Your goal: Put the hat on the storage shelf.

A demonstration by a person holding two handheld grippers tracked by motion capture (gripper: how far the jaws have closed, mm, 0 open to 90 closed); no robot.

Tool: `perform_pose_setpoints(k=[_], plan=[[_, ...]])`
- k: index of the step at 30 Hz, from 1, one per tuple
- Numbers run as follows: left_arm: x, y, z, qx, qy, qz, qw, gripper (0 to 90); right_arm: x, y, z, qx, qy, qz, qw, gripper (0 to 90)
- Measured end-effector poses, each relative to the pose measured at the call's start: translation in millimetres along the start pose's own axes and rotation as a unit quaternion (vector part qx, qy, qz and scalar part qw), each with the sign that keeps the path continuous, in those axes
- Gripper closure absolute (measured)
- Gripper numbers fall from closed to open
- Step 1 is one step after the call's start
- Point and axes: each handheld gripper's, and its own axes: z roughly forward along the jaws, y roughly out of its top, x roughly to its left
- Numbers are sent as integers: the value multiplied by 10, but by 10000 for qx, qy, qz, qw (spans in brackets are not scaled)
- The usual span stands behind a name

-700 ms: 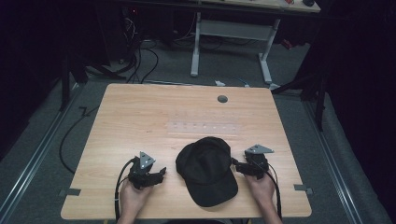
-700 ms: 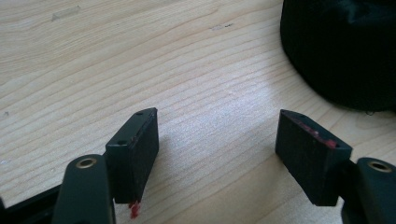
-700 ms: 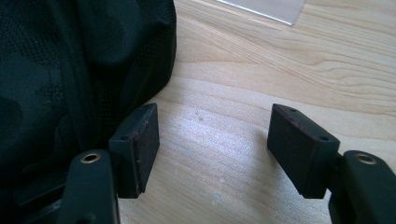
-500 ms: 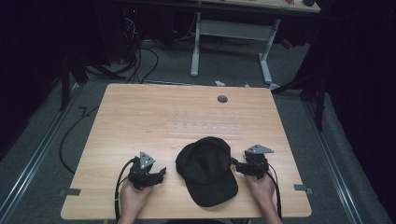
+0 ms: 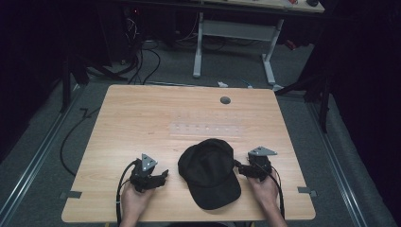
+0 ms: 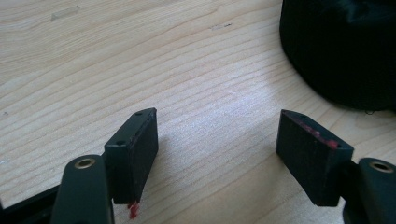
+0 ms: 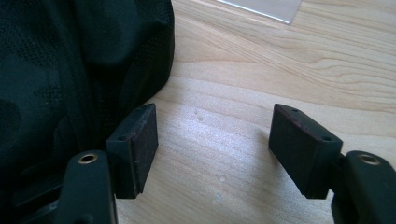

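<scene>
A black baseball cap (image 5: 210,172) lies on the wooden table (image 5: 142,118) near its front edge, brim toward the person. My left gripper (image 5: 161,176) rests on the table just left of the cap, open, with bare wood between its jaws (image 6: 217,140); the cap's edge (image 6: 341,51) lies ahead to its right. My right gripper (image 5: 240,169) sits at the cap's right side, open (image 7: 212,149), its left fingertip (image 7: 135,144) right against the cap's fabric (image 7: 70,70). Nothing is held between either pair of jaws.
A small round grey grommet (image 5: 225,100) sits near the table's far edge. A strip of clear tape (image 5: 208,128) lies across the middle of the table. Cables (image 5: 71,137) hang off the left side. Another table's white legs (image 5: 198,47) stand beyond.
</scene>
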Motion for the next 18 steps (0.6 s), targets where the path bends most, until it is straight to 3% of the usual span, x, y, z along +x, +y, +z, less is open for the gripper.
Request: perform_pose_setpoints(k=[7,11,18], plan=[[0,0,0,0,3,-1,10000,296,4,-6,-7,-4,9,-14,10000,335],[0,0,0,1,4,3,10000,296,-11,-12,-19,-27,16,-34,10000,395],[0,0,0,-4,14,-1,10000,295,-85,-37,-77,-97,124,254,9996,452]])
